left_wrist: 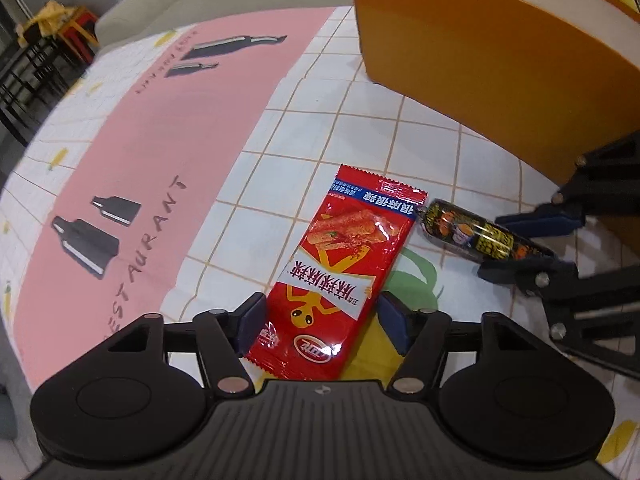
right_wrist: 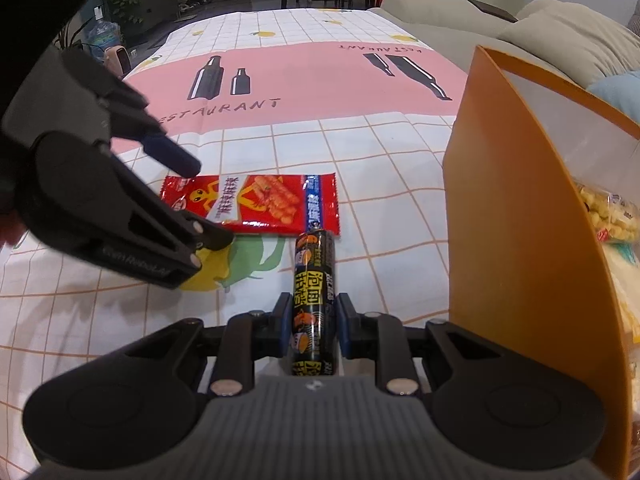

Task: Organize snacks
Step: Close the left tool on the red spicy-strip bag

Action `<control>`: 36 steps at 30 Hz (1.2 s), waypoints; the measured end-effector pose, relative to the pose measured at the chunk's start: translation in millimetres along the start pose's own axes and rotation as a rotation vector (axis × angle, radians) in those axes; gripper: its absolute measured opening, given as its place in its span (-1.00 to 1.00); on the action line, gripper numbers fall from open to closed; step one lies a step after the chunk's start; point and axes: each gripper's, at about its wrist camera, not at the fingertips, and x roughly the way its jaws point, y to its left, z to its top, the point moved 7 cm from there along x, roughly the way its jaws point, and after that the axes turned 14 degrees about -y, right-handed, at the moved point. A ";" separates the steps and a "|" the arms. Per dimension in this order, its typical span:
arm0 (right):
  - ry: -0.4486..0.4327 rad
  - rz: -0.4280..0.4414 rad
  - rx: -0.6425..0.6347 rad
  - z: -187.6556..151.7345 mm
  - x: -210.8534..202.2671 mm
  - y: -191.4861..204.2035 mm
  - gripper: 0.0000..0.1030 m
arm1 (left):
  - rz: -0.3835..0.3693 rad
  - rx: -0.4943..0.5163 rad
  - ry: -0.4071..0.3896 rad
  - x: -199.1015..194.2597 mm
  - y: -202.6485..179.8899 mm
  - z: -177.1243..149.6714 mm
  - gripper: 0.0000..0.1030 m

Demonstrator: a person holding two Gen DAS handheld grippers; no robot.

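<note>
Below, on a checked tablecloth, the left gripper stands wide astride a flat red snack packet, its pads not pressing it; the right gripper clamps a dark sausage stick. Nearby stands an orange box.

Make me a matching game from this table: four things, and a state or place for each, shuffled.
Things:
1. red packet
2. black sausage
3. orange box
4. left gripper

States:
A. clamped in the right gripper
B. standing on the cloth, snacks inside
C. open
D. lying flat between open jaws

Pairs: 1-D, 2-A, 3-B, 4-C
</note>
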 end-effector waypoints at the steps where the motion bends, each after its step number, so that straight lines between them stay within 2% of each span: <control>1: 0.000 0.000 -0.001 0.1 0.1 0.1 -0.59 | -0.015 -0.019 0.008 2.2 3.4 0.7 0.56; 3: 0.000 -0.001 -0.002 0.1 0.1 0.6 -0.59 | -0.029 -0.057 0.019 6.1 7.3 -0.2 0.66; 8: 0.004 0.000 0.013 0.0 -0.6 -0.5 -0.59 | -0.033 -0.164 0.032 8.4 7.2 -3.6 0.66; 10: 0.006 0.000 0.016 0.3 0.0 -0.3 -0.59 | -0.024 -0.208 0.041 7.8 7.5 -4.8 0.61; 12: 0.008 0.002 0.018 0.5 0.5 -0.4 -0.59 | -0.014 -0.253 0.048 5.8 5.9 -6.1 0.44; 19: 0.037 0.021 0.032 -0.7 -1.7 0.6 -0.59 | 0.095 -0.362 0.101 -10.4 -10.1 -17.1 0.35; 24: 0.065 0.035 0.033 -5.3 -8.1 2.4 -0.59 | 0.228 -0.525 0.166 -33.8 -21.7 -41.8 0.35; 28: 0.080 0.051 0.015 -12.0 -17.1 6.2 -0.59 | 0.269 -0.679 0.182 -54.2 -37.8 -65.5 0.31; 36: 0.122 0.115 -0.053 -33.7 -46.8 17.9 -0.60 | 0.339 -0.824 0.214 -89.3 -72.8 -100.0 0.31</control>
